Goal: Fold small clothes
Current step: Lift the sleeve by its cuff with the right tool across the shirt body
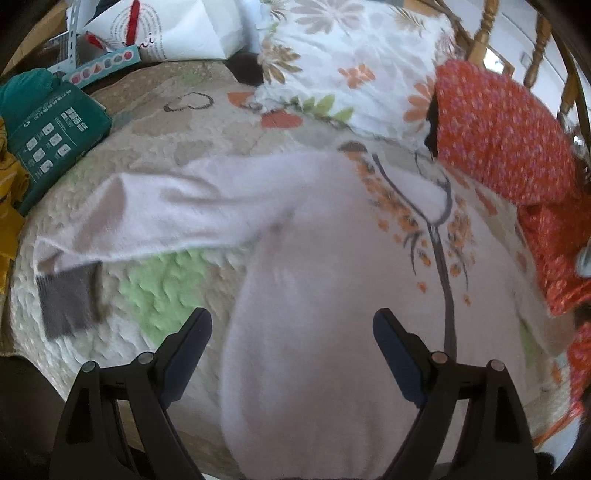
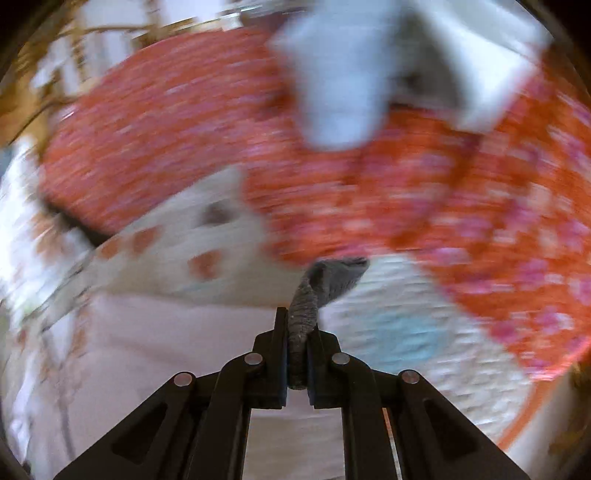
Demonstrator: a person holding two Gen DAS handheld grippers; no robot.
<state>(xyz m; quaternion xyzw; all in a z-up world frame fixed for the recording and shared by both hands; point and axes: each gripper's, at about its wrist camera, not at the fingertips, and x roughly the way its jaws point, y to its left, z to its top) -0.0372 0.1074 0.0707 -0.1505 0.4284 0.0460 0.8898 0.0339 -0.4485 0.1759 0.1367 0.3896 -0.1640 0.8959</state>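
Observation:
A pale pink sweater (image 1: 314,280) with an orange tree print lies flat on a quilted bedspread (image 1: 162,291). Its left sleeve (image 1: 155,218) stretches out to the left and ends in a grey cuff (image 1: 68,306). My left gripper (image 1: 291,332) is open and empty above the sweater's body. My right gripper (image 2: 297,332) is shut on the other grey cuff (image 2: 314,299), lifted clear of the bed. The pink sweater (image 2: 166,332) shows blurred below it in the right wrist view.
An orange-red floral garment (image 1: 509,147) lies at the right, also in the right wrist view (image 2: 424,192). A floral pillow (image 1: 343,62) is at the back. A green package (image 1: 48,133), a yellow cloth (image 1: 7,206) and a white paper bag (image 1: 173,29) sit at the left.

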